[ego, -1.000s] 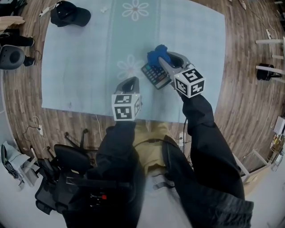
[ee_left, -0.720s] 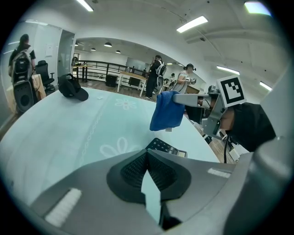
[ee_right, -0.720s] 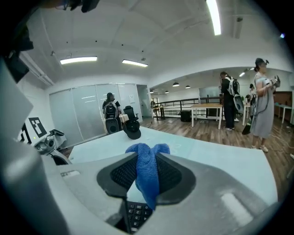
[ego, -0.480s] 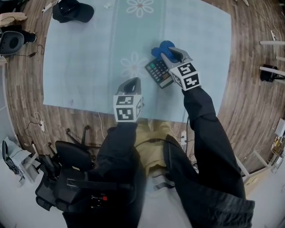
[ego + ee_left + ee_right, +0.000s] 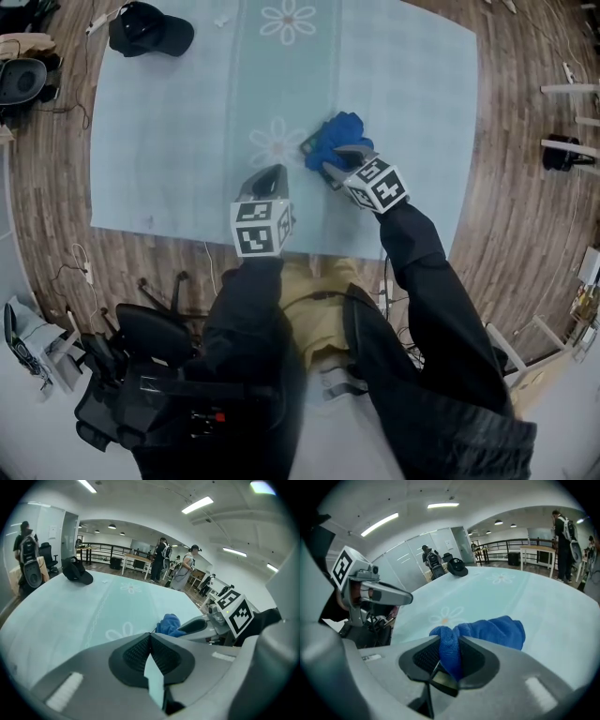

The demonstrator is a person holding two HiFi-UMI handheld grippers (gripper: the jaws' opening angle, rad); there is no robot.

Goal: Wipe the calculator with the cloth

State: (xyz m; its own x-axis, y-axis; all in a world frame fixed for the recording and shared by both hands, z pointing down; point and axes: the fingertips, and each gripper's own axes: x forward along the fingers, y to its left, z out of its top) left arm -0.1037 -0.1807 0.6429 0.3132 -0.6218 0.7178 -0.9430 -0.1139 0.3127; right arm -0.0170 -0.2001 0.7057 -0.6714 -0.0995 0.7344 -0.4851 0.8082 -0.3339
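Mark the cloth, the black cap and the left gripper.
cloth (image 5: 337,139), head view, middle of the blue bundle.
black cap (image 5: 145,26), head view, on its crown.
left gripper (image 5: 150,637), left gripper view, where its shut jaws' tips meet.

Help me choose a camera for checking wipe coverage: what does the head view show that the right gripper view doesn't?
Head view only: a dark sliver of the calculator peeking from under the cloth, and an office chair on the floor.
Right gripper view only: the right gripper with its jaws clamped on a fold of the cloth, and people standing in the background.
Both: the blue cloth, the daisy-print table cover, the black cap and the left gripper.
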